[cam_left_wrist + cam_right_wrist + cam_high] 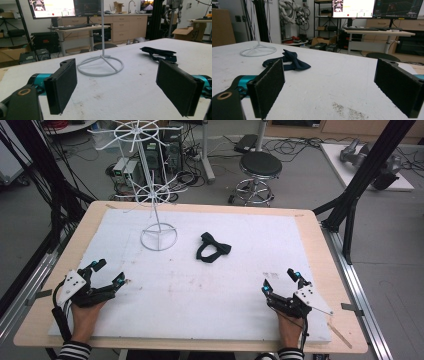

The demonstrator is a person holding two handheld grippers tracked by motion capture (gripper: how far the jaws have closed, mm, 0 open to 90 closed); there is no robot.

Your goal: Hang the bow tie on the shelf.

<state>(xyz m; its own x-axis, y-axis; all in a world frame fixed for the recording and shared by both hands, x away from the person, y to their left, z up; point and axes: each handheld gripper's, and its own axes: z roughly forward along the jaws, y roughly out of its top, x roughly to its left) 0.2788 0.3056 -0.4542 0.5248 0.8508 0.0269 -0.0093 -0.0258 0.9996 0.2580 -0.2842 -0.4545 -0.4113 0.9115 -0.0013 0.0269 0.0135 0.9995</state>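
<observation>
No legible text, label or number on anything

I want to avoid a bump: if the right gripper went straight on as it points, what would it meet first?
Likely the bow tie: it lies left of centre ahead of the open right gripper, with bare white board before it.

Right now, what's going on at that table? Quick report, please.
Left claw open, right claw open, both empty, resting at the near edge. Dark bow tie lying mid-table, untouched, beside the white wire stand. Nothing between claws and bow tie.
</observation>
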